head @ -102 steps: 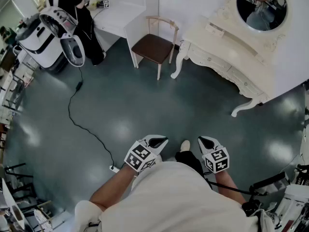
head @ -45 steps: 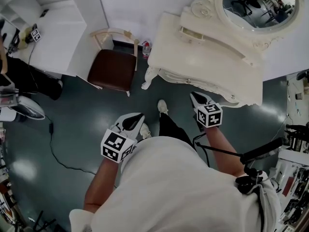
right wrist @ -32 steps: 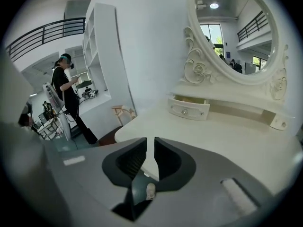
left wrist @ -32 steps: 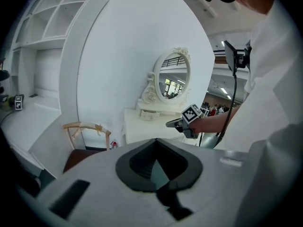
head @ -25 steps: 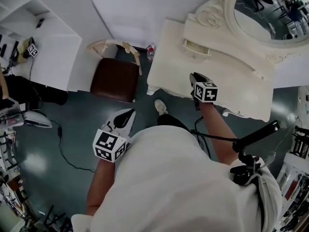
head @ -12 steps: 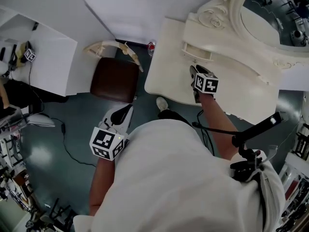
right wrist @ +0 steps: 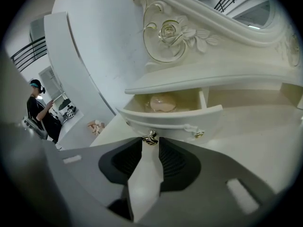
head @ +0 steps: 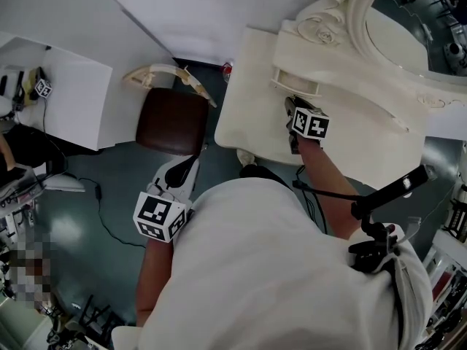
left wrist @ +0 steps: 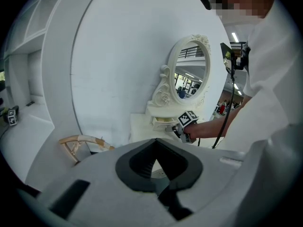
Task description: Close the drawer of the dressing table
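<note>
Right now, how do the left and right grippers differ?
The left gripper hangs over the floor by the chair; the right gripper is at the open drawer. The left fingers look shut and empty; the right fingers are opening, with the drawer knob at their tips. Both face the dressing table.

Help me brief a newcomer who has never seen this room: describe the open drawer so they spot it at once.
Find the cream dressing table with the oval mirror. Under the mirror's carved rose, a low shelf holds a small drawer. It alone is pulled out, showing a pale pink item inside, with a gold knob on its front.
</note>
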### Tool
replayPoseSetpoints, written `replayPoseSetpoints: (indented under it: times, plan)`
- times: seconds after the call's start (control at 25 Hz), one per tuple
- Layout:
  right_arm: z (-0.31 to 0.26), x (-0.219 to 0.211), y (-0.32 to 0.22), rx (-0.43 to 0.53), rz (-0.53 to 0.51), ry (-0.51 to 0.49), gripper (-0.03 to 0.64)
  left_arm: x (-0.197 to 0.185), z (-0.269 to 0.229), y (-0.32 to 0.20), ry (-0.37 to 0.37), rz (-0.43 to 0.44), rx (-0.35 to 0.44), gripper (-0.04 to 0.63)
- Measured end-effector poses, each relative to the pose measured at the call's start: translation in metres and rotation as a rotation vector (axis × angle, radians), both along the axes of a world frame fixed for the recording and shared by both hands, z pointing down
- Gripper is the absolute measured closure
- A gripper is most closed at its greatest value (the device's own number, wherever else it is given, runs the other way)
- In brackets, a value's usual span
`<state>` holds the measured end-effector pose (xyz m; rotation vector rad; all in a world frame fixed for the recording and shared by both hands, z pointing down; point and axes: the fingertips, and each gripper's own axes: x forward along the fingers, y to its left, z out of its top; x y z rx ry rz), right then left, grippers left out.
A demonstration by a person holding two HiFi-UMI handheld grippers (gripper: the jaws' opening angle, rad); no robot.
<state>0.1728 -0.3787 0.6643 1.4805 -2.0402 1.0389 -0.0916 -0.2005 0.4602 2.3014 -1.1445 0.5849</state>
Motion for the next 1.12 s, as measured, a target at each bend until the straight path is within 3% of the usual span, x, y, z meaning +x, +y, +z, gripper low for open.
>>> replayPoseSetpoints:
  times: [1.12]
  plan:
    - [0.002,0.009,-0.05,0.023,-0.008,-0.019,0.522,0.009,0.001,-0.034,-0.031,-0.038,-0.022,0.594]
